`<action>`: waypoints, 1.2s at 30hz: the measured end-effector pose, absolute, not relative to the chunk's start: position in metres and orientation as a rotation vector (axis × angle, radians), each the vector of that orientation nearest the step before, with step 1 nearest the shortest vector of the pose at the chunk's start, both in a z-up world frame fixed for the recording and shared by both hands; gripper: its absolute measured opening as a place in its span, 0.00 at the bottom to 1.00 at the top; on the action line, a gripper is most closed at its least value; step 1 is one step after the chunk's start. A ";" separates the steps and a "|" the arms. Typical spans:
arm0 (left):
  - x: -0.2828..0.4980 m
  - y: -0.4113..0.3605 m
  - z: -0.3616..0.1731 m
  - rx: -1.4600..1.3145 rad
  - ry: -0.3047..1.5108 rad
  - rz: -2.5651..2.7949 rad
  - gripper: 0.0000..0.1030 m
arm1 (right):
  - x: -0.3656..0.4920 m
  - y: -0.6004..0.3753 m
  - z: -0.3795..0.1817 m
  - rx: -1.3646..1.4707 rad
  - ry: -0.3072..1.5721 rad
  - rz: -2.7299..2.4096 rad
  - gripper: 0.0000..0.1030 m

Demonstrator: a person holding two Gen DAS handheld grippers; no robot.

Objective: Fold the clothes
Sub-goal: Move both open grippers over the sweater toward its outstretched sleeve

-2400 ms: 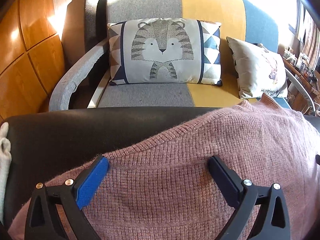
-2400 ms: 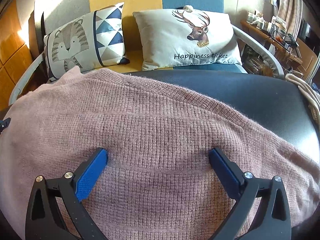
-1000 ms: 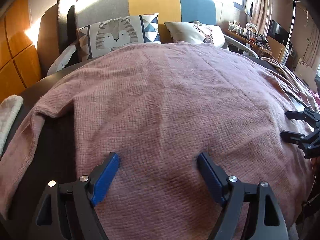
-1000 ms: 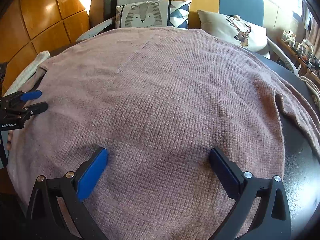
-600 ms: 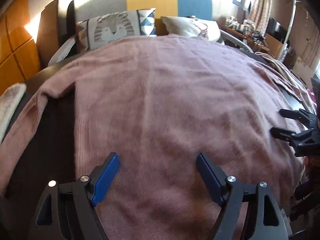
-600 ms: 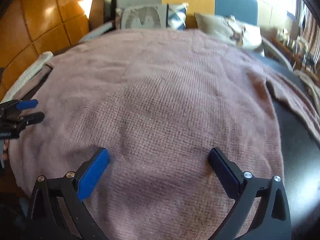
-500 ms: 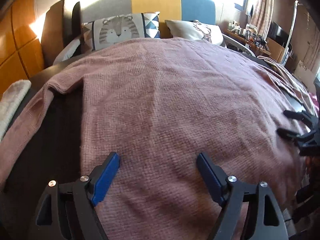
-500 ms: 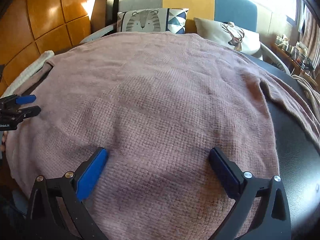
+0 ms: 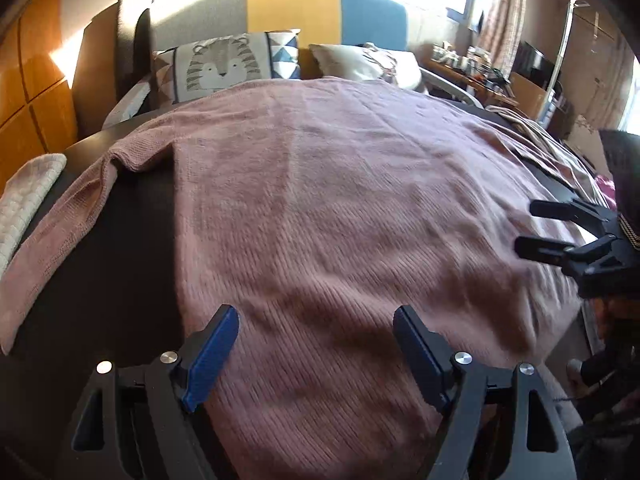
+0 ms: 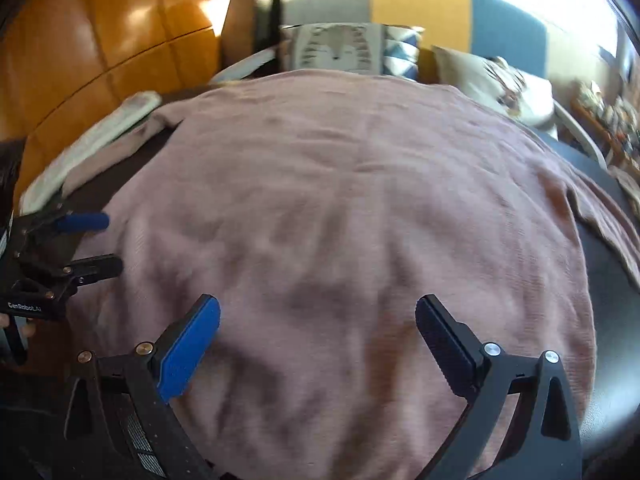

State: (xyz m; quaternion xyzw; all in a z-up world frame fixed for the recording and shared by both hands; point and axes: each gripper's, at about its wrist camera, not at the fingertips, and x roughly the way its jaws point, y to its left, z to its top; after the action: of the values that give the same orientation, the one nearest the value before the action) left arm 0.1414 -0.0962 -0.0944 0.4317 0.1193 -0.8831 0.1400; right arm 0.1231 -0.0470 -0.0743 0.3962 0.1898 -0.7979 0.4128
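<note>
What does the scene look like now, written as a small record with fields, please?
garment: pink knit sweater, spread flat, not yet folded
surface: dark table
sleeve: one sleeve lies out to the left side
left hand-held gripper: open, above the near hem, holding nothing
right hand-held gripper: open, above the sweater, holding nothing
other cloth: white towel at the table's left edge
background: sofa with tiger cushion
</note>
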 end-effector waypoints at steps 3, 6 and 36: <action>0.148 -0.088 -0.103 1.233 0.255 -2.565 0.80 | 0.125 -0.047 -0.090 1.020 0.536 -1.997 0.97; 0.155 -0.090 -0.106 1.214 0.235 -2.589 0.80 | 0.120 -0.028 -0.093 0.984 0.514 -1.997 0.97; 0.179 -0.078 -0.107 1.269 0.153 -2.639 0.79 | 0.181 -0.034 -0.090 0.865 0.728 -1.871 0.95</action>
State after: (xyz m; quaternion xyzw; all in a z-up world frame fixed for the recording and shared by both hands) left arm 0.1794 -0.0776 -0.1066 0.4305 0.0519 -0.8950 0.1042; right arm 0.1814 -0.0338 -0.0898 0.3514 0.2957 -0.7600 0.4599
